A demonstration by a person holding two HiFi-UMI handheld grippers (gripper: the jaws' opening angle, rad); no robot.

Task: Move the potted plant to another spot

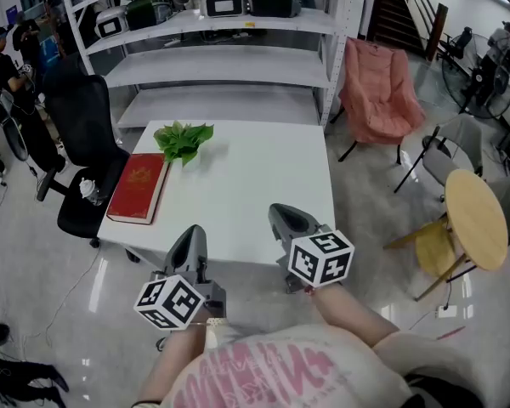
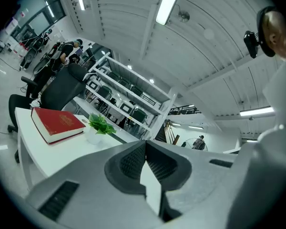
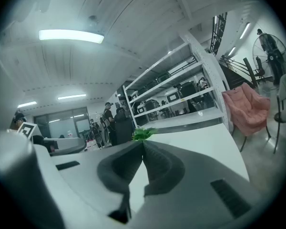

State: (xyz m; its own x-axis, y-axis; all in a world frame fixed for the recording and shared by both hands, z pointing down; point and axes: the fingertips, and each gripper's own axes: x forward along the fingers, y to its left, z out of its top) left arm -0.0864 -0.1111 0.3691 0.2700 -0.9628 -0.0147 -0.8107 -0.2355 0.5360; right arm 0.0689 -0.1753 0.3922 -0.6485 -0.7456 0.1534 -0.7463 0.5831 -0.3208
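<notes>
A small potted plant (image 1: 183, 140) with green leaves stands near the far left corner of the white table (image 1: 263, 185). Both grippers hover at the table's near edge, well short of the plant. My left gripper (image 1: 193, 232) is shut with nothing in it, and so is my right gripper (image 1: 280, 211). In the left gripper view the plant (image 2: 100, 124) sits in a white pot beyond the closed left gripper (image 2: 145, 144). In the right gripper view the plant (image 3: 143, 133) shows just above the tips of the closed right gripper (image 3: 143, 143).
A red book (image 1: 138, 187) lies along the table's left edge, next to the plant. A black office chair (image 1: 85, 134) stands left of the table. White shelving (image 1: 221, 66) rises behind it. A pink folding chair (image 1: 378, 92) and a round wooden table (image 1: 476, 219) are on the right.
</notes>
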